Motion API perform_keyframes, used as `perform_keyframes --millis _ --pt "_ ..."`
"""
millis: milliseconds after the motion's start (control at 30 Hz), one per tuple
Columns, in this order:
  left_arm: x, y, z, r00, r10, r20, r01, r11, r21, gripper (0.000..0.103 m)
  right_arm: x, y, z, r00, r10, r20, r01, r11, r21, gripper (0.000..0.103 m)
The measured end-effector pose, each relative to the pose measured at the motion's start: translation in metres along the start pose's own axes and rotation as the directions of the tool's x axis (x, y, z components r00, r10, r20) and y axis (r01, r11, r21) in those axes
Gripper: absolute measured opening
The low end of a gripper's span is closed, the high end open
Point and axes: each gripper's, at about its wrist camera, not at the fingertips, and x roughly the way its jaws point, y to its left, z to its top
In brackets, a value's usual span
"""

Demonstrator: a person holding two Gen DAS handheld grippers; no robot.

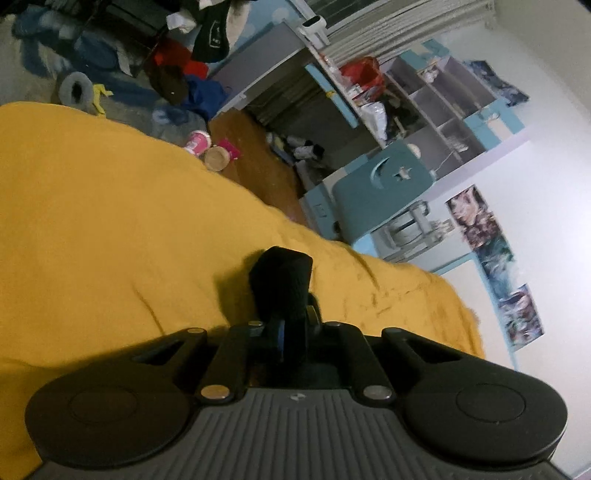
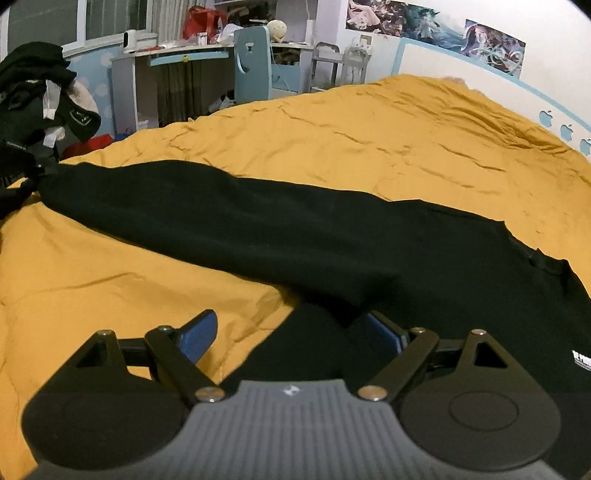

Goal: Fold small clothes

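A black sweatshirt (image 2: pixel 332 243) lies on the yellow bedspread (image 2: pixel 369 140), one long sleeve stretched to the left. In the right wrist view my right gripper (image 2: pixel 295 332) is open, its blue-padded fingers (image 2: pixel 197 336) spread over the garment's near edge, with black cloth between them. At the far left of that view my left gripper (image 2: pixel 22 177) holds the sleeve's end. In the left wrist view my left gripper (image 1: pixel 291 317) is shut on the black sleeve cuff (image 1: pixel 280 284), which sticks up between the jaws above the bedspread (image 1: pixel 92 221).
A pile of dark clothes (image 2: pixel 40 99) hangs at the left. Beyond the bed stand a blue chair (image 2: pixel 251 62), a desk with shelves (image 1: pixel 436 96) and a cluttered floor (image 1: pixel 207 144). A white wall with posters (image 2: pixel 436 26) runs behind the bed.
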Motion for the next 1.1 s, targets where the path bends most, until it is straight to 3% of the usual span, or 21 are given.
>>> perform_keyframes --millis 167,233,333,433,533,667,767,833,933,1000,1067,1100 --pt "-0.010 -0.033 0.003 0.999 -0.046 0.016 0.045 0.997 0.066 0.009 -0.025 -0.024 -0.011 1.000 -0.027 0.002 0.027 0.999 0.020 0.083" --pt "-0.015 -0.057 0.001 0.995 -0.095 0.007 0.094 0.989 0.111 0.009 -0.038 -0.039 -0.020 0.999 -0.041 0.001 0.041 0.998 0.040 0.083" --pt "-0.023 -0.110 -0.010 0.981 -0.191 -0.024 0.192 0.962 0.193 0.009 -0.055 -0.068 -0.040 0.997 -0.073 -0.014 0.074 0.993 0.097 0.083" --pt "-0.030 -0.175 -0.033 0.949 -0.306 -0.078 0.315 0.912 0.261 0.009 -0.073 -0.103 -0.070 0.994 -0.098 -0.052 0.107 0.973 0.205 0.083" --pt "-0.036 -0.244 -0.078 0.890 -0.422 -0.173 0.456 0.828 0.325 0.009 -0.092 -0.136 -0.101 0.988 -0.112 -0.102 0.138 0.940 0.312 0.083" --pt "-0.041 -0.326 -0.169 0.767 -0.537 -0.352 0.638 0.693 0.335 0.009 -0.122 -0.178 -0.135 0.982 -0.157 -0.106 0.186 0.899 0.396 0.083" --pt "-0.037 -0.364 -0.252 0.677 -0.553 -0.485 0.724 0.616 0.309 0.009 -0.141 -0.202 -0.154 0.977 -0.189 -0.097 0.212 0.867 0.450 0.083" --pt "-0.029 -0.376 -0.311 0.639 -0.528 -0.560 0.750 0.590 0.300 0.009 -0.152 -0.219 -0.166 0.977 -0.191 -0.098 0.215 0.844 0.491 0.083" --pt "-0.012 -0.372 -0.400 0.582 -0.458 -0.673 0.770 0.577 0.273 0.009 -0.161 -0.240 -0.181 0.973 -0.199 -0.113 0.229 0.811 0.538 0.083" --pt "0.001 -0.364 -0.459 0.552 -0.392 -0.736 0.767 0.584 0.265 0.009 -0.161 -0.249 -0.190 0.969 -0.208 -0.136 0.248 0.795 0.553 0.083" --pt "0.015 -0.355 -0.509 0.521 -0.330 -0.788 0.775 0.570 0.274 0.009 -0.160 -0.258 -0.196 0.963 -0.219 -0.155 0.269 0.786 0.557 0.083" --pt "0.020 -0.352 -0.528 0.513 -0.290 -0.808 0.772 0.568 0.287 0.009 -0.160 -0.262 -0.199 0.962 -0.225 -0.158 0.275 0.785 0.555 0.083"
